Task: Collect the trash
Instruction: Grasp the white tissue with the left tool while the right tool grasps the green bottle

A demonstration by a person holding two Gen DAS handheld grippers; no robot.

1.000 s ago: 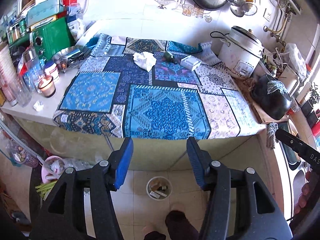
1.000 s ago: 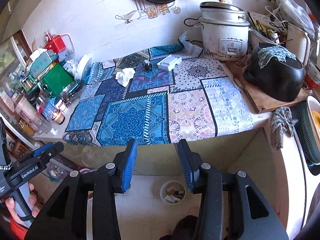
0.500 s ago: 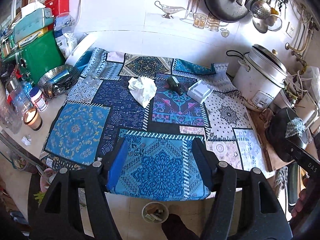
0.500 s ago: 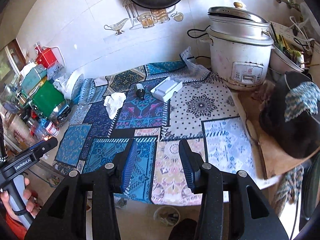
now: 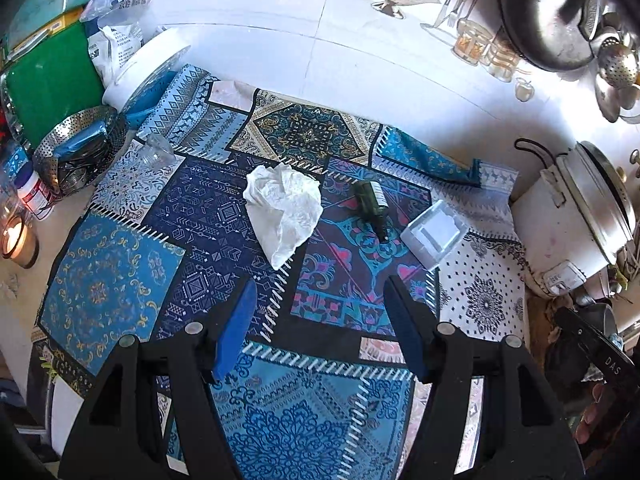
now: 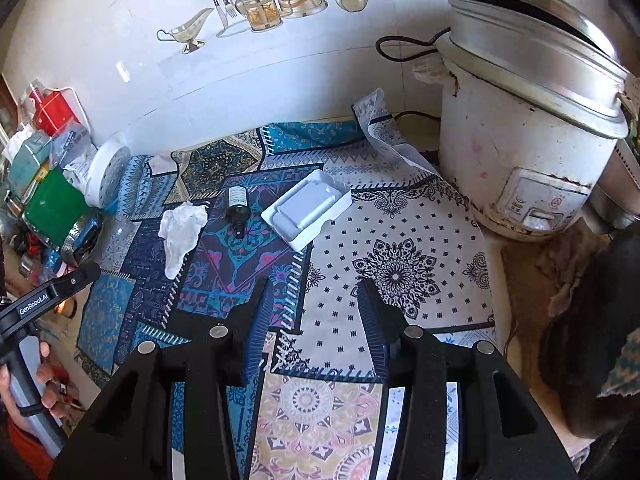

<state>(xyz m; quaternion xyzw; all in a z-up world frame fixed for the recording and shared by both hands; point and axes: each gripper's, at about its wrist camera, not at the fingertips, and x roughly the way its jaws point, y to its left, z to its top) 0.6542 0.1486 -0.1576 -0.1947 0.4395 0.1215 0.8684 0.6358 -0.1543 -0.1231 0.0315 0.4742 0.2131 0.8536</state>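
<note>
A patchwork cloth (image 5: 108, 280) in blue, purple and white panels covers the worktop (image 5: 24, 280). At its left edge stand a lit candle (image 5: 14, 236), a perforated steel basket (image 5: 80, 148) and a green box (image 5: 52, 88).

Three trash items lie in a row across the far middle of the cloth, listed left to right:

1. Tissue (image 5: 284, 208): white, crumpled, tapering to a point at its near end. It rests on the dark blue panel.
2. Bottle (image 5: 372, 204): small, dark green glass, on its side, with a pale label (image 6: 237, 197) and a dark cap (image 6: 239, 234) pointing toward the cameras. It lies just beside the tissue, apart from it.
3. Tray (image 6: 306, 210): white moulded plastic, rectangular, shallow, with a raised centre block. It sits askew, straddling the purple panel and the white dotted panel, near the bottle but not touching it.

A white rice cooker (image 6: 524, 136) with a metal lid (image 6: 536, 36) stands at the right, on the worktop past the cloth's edge.

Left gripper (image 5: 320, 320): jaws apart, empty, above the cloth on the near side of the tissue and bottle.

Right gripper (image 6: 316, 312): jaws apart, empty, above the cloth on the near side of the tray.
</note>
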